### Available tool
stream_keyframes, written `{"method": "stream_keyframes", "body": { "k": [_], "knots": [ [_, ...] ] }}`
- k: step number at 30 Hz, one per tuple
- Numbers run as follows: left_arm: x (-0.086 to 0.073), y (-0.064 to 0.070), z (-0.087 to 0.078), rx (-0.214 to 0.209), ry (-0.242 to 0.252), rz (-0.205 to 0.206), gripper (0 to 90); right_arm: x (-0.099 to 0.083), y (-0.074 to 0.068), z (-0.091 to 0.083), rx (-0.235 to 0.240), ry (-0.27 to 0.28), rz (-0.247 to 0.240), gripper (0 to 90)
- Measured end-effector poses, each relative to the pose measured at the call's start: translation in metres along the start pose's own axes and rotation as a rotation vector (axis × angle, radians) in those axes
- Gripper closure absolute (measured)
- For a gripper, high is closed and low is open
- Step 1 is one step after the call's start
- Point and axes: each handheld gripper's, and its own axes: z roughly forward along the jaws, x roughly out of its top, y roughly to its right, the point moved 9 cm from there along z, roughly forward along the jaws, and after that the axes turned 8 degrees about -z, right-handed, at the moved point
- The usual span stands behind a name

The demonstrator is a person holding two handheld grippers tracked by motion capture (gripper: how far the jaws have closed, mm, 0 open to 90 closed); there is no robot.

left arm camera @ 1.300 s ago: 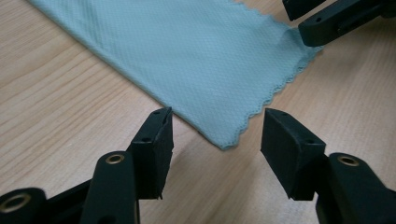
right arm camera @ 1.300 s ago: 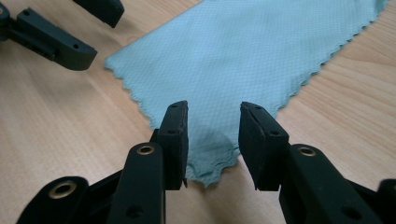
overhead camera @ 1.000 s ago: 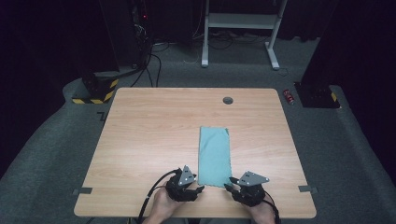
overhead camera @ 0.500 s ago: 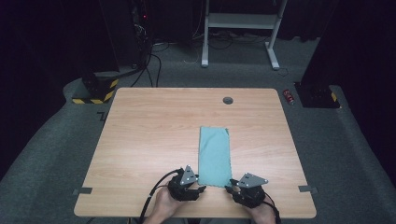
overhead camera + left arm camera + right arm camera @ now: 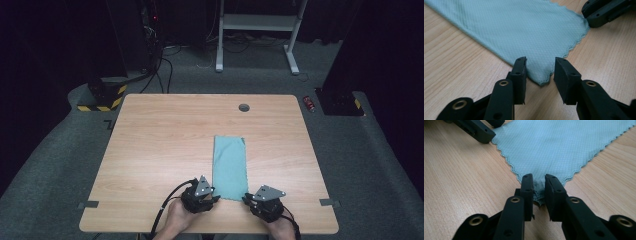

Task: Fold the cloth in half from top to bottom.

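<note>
We see a wooden table point(image 5: 165, 150) with a long teal cloth point(image 5: 229, 167) lying flat on it, running from about the middle of the surface toward the near edge, a little right of centre. Its borders are scalloped, and its weave shows a fine diamond pattern in the gripper views.

The left gripper point(image 5: 212, 199) sits at the cloth's near left corner, close to the table's near edge, held by a hand point(image 5: 177, 220) coming in from below. In the left gripper view we find its 2 jaws spread wide, 1 on each side of the corner of the cloth point(image 5: 524, 30), with the fabric lying loose between them; the corner tip lifts slightly off the wood and the fingers are released, grasping nothing.

The right gripper point(image 5: 248, 199) sits at the near right corner of the cloth. In the right gripper view its 2 jaws stand close together, with the corner of the cloth point(image 5: 564, 147) bunched and darkened between them, so we read the fingers as clenched on that corner. The other gripper's black jaw point(image 5: 477, 130) touches the far corner in this view.

A small round grommet point(image 5: 244, 107) is set in the surface near the far edge.
</note>
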Motion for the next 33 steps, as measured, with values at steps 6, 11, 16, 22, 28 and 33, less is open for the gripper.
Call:
{"method": "stream_keyframes", "body": {
  "k": [6, 11, 16, 22, 28, 33],
  "knots": [
    [0.003, -0.002, 0.002, 0.006, -0.008, 0.0, 72.9, 0.0, 0.003, 0.001, -0.017, -0.008, -0.003, 87.6],
    [0.005, 0.0, 0.004, 0.004, -0.017, 0.011, 84.5, 0.001, 0.003, 0.001, -0.017, -0.019, -0.015, 89.1],
    [0.006, -0.001, 0.004, -0.003, -0.024, 0.004, 88.6, 0.002, 0.003, 0.001, -0.004, -0.021, -0.004, 89.4],
    [0.003, -0.002, 0.0, -0.025, -0.026, -0.007, 88.9, 0.005, 0.0, -0.001, 0.002, -0.011, -0.021, 89.5],
    [0.001, -0.001, -0.009, -0.038, -0.027, 0.001, 88.9, 0.008, -0.006, -0.005, 0.008, -0.001, -0.033, 89.6],
    [0.003, 0.001, -0.02, -0.046, -0.012, -0.009, 89.0, 0.016, -0.01, -0.01, 0.023, 0.018, -0.052, 89.6]
  ]
}}
